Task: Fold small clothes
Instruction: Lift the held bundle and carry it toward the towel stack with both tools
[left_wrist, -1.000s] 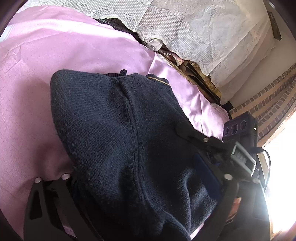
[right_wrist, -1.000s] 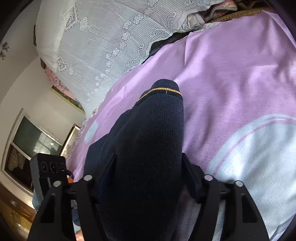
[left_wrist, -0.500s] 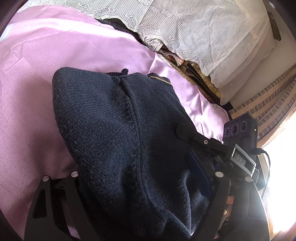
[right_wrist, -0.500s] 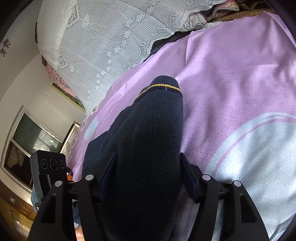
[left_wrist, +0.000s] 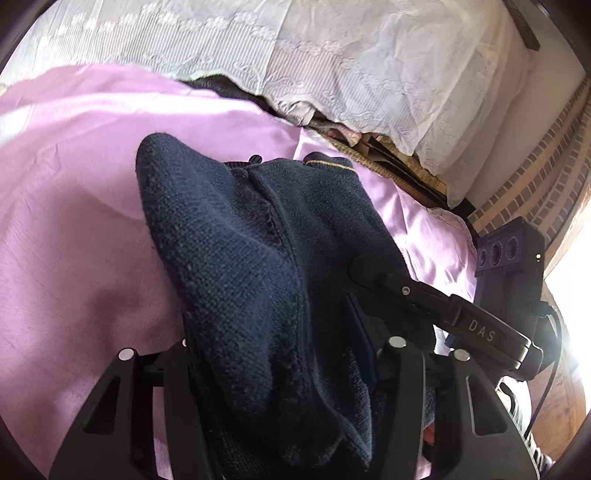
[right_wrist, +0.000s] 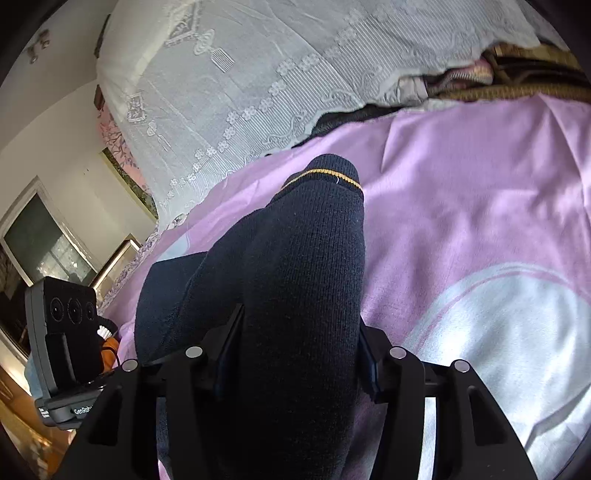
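- Since a second ago both wrist views show more lace bedspread (left_wrist: 332, 55) at 12 and less pink sheet (left_wrist: 66, 258): I've tipped both grippers up and carried the navy knit sweater (left_wrist: 258, 266) forward.
- Cuff with the yellow stripe (right_wrist: 328, 175) sits further toward 12 in the right view than before; the sleeve now hangs longer ahead of the fingers.
- Read: garment is mid-carry, fold not laid yet. Looks like an early-to-middle step.
- Left gripper (left_wrist: 288, 369): clamped on a thick bunch of the sweater body, fabric draping over from 10 to 5. Pointing forward and slightly up across the bed.
- Right gripper (right_wrist: 299, 365): clamped on the sleeve, knit filling the gap between the fingers. Same forward-and-up pitch.
- Right gripper's body shows at 3–4 in the left view, just beside the left one; the hands are close together.
- Sweater is held over the pink sheet; whether its far edge touches the sheet, I can't tell.
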